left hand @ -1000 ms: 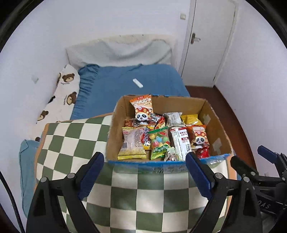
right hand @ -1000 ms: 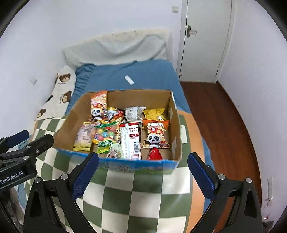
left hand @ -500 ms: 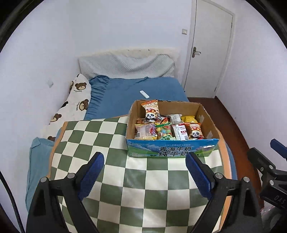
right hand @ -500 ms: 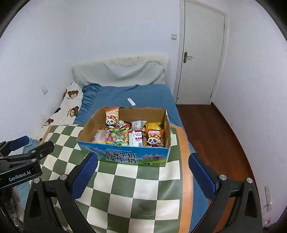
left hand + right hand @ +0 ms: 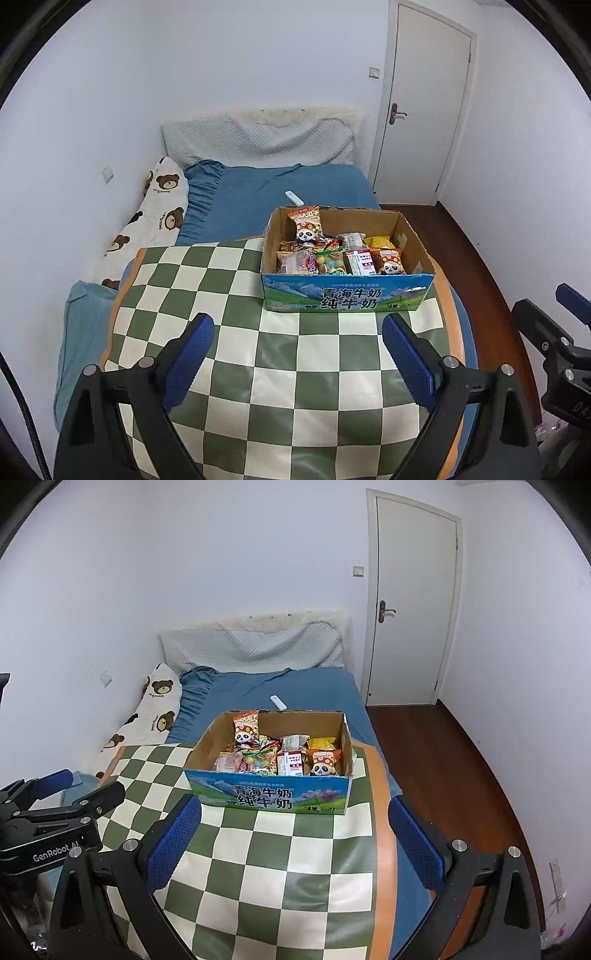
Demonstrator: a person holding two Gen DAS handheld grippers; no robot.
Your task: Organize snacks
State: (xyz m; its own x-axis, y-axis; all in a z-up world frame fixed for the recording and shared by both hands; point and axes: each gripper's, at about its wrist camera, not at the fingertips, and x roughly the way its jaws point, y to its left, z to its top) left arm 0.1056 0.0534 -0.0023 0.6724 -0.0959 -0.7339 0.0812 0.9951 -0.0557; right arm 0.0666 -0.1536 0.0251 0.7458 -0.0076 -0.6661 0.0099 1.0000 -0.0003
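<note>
Both grippers have backed well away from the snack box (image 5: 347, 295); left gripper (image 5: 297, 354) and right gripper (image 5: 295, 834) jaws wide open, holding nothing.

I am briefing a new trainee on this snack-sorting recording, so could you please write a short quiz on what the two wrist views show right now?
1. True or false: the left tool holds a snack.
2. Where does the cardboard box of snacks stand?
A. on the wooden floor
B. on the checkered cloth
C. on the bear-print pillow
3. Fill in: the small white remote lies on the blue ____ beyond the box.

Key
1. False; both it and the right tool are open and empty.
2. B
3. bedsheet
</note>
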